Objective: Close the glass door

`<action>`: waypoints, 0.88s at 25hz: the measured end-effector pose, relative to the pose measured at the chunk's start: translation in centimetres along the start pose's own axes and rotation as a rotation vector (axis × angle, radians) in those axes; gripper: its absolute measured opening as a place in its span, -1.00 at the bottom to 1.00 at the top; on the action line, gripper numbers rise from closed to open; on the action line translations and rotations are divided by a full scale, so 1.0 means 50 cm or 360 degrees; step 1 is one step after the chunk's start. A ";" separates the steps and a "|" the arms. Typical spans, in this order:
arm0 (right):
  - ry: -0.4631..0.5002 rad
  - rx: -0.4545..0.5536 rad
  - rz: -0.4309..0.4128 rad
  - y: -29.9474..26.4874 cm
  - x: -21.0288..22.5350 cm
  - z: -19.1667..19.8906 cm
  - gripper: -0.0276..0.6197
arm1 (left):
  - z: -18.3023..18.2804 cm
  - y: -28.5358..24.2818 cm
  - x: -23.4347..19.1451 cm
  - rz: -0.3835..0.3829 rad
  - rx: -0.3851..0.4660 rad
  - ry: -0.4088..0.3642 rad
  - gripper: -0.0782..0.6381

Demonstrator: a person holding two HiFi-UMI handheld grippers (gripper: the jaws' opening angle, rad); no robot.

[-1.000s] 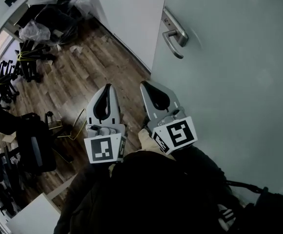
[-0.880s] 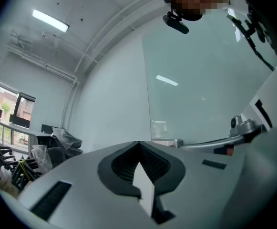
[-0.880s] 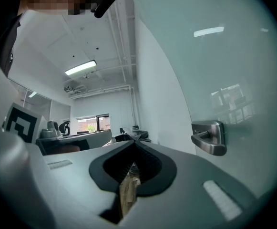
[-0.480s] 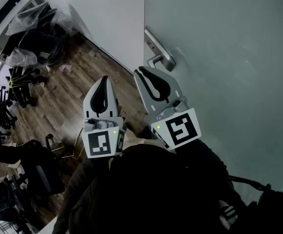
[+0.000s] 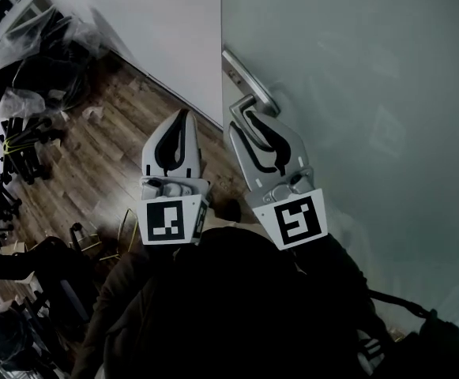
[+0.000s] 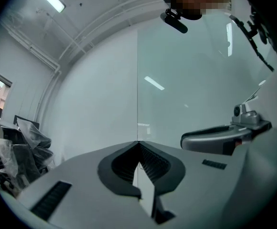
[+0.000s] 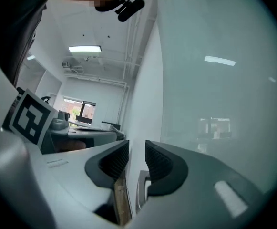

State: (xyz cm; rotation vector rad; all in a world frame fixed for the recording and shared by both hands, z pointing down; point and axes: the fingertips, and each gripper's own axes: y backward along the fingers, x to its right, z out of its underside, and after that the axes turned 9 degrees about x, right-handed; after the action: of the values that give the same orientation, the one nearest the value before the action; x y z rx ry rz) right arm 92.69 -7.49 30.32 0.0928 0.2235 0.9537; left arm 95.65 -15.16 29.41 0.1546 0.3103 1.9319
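We hold the right gripper (image 5: 249, 118), jaws narrowly parted and empty, at 6 o'clock of the frosted glass door's (image 5: 371, 93) silver lever handle (image 5: 247, 85), likely to grip it; the left gripper (image 5: 183, 115) is closed on nothing, idle.

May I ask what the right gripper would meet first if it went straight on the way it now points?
Most likely the door handle: the right gripper, jaws slightly apart, points at it from close by, and its own view shows the handle through the gap. Exact depth is unclear.

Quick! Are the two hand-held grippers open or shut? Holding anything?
Left hand-held gripper: shut, holding nothing.
Right hand-held gripper: open a little, holding nothing; the door handle is by its tips.
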 end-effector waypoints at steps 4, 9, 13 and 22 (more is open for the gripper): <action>-0.0114 -0.0212 0.0012 0.010 0.011 0.087 -0.57 | 0.009 -0.013 0.016 0.0064 0.0013 -0.0004 -0.79; -0.0184 -0.0307 0.0025 -0.001 0.032 0.148 -0.56 | 0.018 -0.038 0.044 0.0096 -0.0028 -0.0004 -0.79; -0.0221 -0.0313 0.0027 -0.005 0.041 0.168 -0.71 | 0.024 -0.042 0.034 0.0062 -0.0042 -0.0008 -0.79; -0.0280 -0.0314 0.0035 0.000 0.020 0.167 -0.72 | 0.033 0.017 -0.014 -0.0072 -0.0104 -0.0035 -0.79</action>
State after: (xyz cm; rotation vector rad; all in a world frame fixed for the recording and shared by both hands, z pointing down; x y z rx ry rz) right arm 95.16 -6.49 38.27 -0.0024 -0.0344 0.9792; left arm 95.54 -15.87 31.25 0.1251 0.2339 1.8917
